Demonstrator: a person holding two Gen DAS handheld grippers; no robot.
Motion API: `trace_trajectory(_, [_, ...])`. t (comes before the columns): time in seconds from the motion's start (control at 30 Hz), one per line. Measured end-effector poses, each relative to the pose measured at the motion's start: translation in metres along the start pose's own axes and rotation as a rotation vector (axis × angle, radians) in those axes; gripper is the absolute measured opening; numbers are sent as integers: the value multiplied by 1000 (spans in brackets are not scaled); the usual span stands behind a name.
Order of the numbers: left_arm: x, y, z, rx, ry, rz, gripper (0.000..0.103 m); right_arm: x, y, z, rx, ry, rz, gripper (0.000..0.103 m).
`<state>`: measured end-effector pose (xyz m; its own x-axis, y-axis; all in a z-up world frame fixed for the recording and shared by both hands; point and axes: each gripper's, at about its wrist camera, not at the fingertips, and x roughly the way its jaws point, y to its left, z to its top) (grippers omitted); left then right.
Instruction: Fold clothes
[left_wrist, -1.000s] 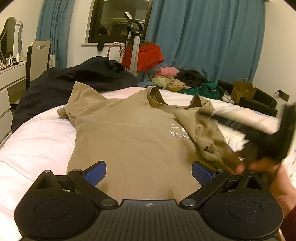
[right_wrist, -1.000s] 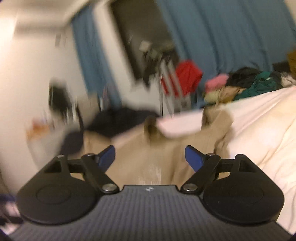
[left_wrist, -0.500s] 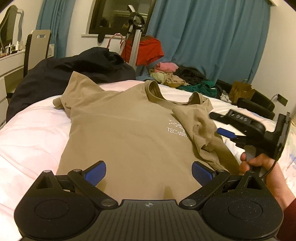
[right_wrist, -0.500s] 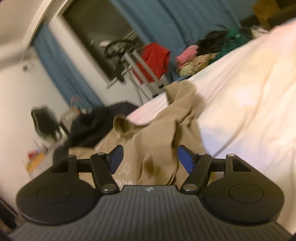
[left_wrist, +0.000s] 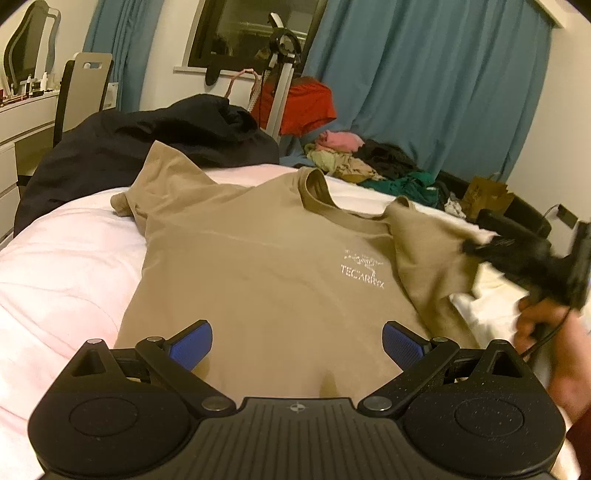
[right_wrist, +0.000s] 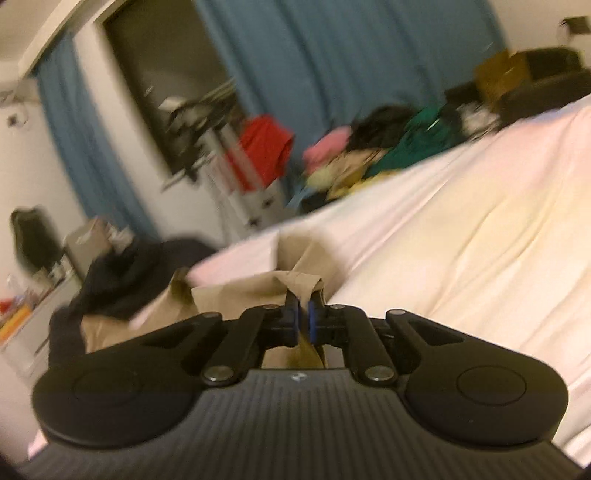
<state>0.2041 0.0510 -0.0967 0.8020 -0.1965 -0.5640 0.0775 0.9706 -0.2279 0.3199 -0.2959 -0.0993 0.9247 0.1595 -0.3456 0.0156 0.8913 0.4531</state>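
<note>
**Right sleeve pinched, fold about to begin**

Half a second ago the right hand-held gripper (right_wrist: 303, 321) stood wide open over the tan T-shirt (left_wrist: 266, 280); now its blue pads (right_wrist: 293, 325) have come together on a bunched piece of the shirt's right sleeve (right_wrist: 301, 282), with only a thin gap where the cloth sits between them. In the left wrist view this tool is a blurred dark shape at the right edge of the bed (left_wrist: 55, 258), so it is on the move with the fabric.

The left hand-held gripper (left_wrist: 297, 345) has not changed: its jaws stand wide apart and hold nothing, hovering over the hem near the bed's near edge.

The shirt lies front up across the middle of the bed, collar toward the far edge, its left sleeve spread toward the dark pile of clothing (left_wrist: 147, 147) at the far left corner.

My reading is that the grasp is made and the sleeve can now be carried inward across the chest print (left_wrist: 364, 271). The pinch looks small, so the cloth could slip out during a quick pull.
</note>
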Motion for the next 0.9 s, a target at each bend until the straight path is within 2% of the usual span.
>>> trace_trajectory(0.13, [1,-1,0,4,1,-7,100,-10,-51,44,22,-42,-186,8])
trace_trajectory(0.2, [3,-3,-1,11,2,-10,100,-11,-83,53,71,-42,-273,10])
trace_trajectory(0.23, [4,-5,-1,19,1,-11,100,-13,-99,54,110,-34,-304,11])
trace_trajectory(0.3, [4,-8,-2,37,-4,-10,100,-17,-123,50,210,5,-286,15])
trace_trajectory(0.33, [4,-10,-3,45,-6,-9,100,-22,-130,45,254,2,-267,30])
trace_trajectory(0.37, [4,-11,-3,51,-5,-10,100,-27,-135,40,297,-2,-248,62])
trace_trajectory(0.43, [4,-12,-5,59,-1,-14,100,-43,-137,23,357,-49,-214,98])
trace_trajectory(0.5, [2,-14,-6,69,-2,-14,100,-56,-135,4,411,-67,-147,98])
trace_trajectory(0.57, [-1,-16,-8,78,-6,-12,100,-64,-136,-17,504,-42,-77,98])
trace_trajectory(0.67, [-5,-15,-8,75,-9,-10,100,-62,-138,-43,668,7,-51,99])
trace_trajectory(0.83, [-8,-13,-10,83,-12,6,100,-32,-137,-58,660,82,-49,99])
trace_trajectory(0.9, [-7,-11,-11,74,-5,11,100,-22,-141,-62,654,74,-56,100])
